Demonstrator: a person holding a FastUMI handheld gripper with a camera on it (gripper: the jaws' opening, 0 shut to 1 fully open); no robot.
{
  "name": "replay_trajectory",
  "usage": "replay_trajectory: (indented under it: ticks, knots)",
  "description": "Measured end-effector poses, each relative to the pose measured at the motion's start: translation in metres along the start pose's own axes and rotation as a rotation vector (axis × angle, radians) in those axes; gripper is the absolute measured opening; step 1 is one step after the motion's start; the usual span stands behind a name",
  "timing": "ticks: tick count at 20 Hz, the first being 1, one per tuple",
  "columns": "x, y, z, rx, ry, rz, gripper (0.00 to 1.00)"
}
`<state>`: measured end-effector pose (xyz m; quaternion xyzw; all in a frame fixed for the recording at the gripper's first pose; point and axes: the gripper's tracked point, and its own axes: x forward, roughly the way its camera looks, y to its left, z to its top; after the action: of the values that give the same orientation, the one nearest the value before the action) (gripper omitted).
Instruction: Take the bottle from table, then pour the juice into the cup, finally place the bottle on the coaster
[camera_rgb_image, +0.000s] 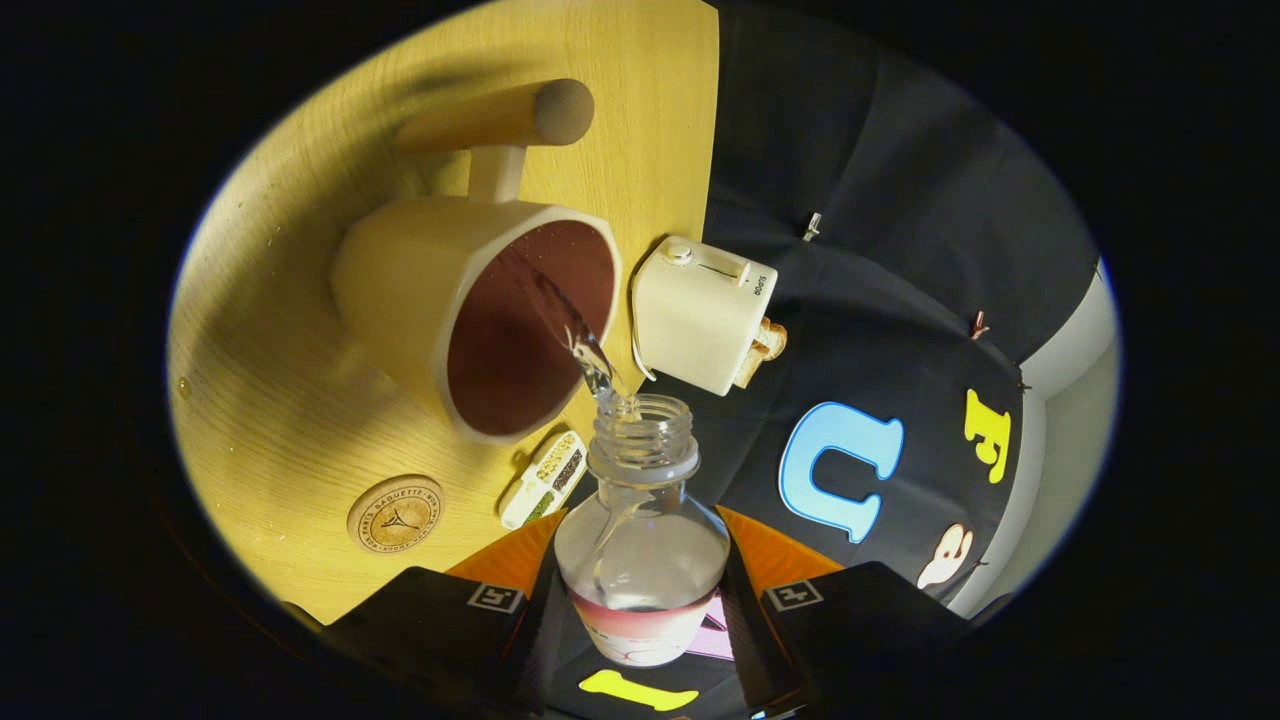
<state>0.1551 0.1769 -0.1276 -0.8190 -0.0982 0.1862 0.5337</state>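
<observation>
You are tipping the claw (640, 600) over sideways, both fingers (500, 575) pressing on the body of the clear bottle (641, 545) between them, so the surface (300, 400) is standing nearly on edge. A thin stream is running from the bottle's open mouth, just ahead of the fingers, into the cream cup (480, 310) beyond it. The round coaster (395, 514) is lying beside the cup; its ring of printed words is too small to make out. Past the cup, a toaster (700, 312) is showing "SUPER" on its side.

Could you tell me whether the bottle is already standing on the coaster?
No, the bottle is held tilted between the fingers, pouring into the cup; the coaster lies bare.
</observation>
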Motion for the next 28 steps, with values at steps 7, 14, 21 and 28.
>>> replay_trajectory:
  ticks: [7,14,21,28]
  knots:
    - [0.007,-0.007,-0.003,-0.056,-0.007,0.001,0.72]
    - [0.006,-0.010,0.003,-0.123,-0.041,-0.002,0.72]
    - [0.010,-0.017,0.003,-0.179,-0.062,-0.005,0.72]
    - [0.016,-0.026,0.003,-0.220,-0.073,-0.014,0.72]
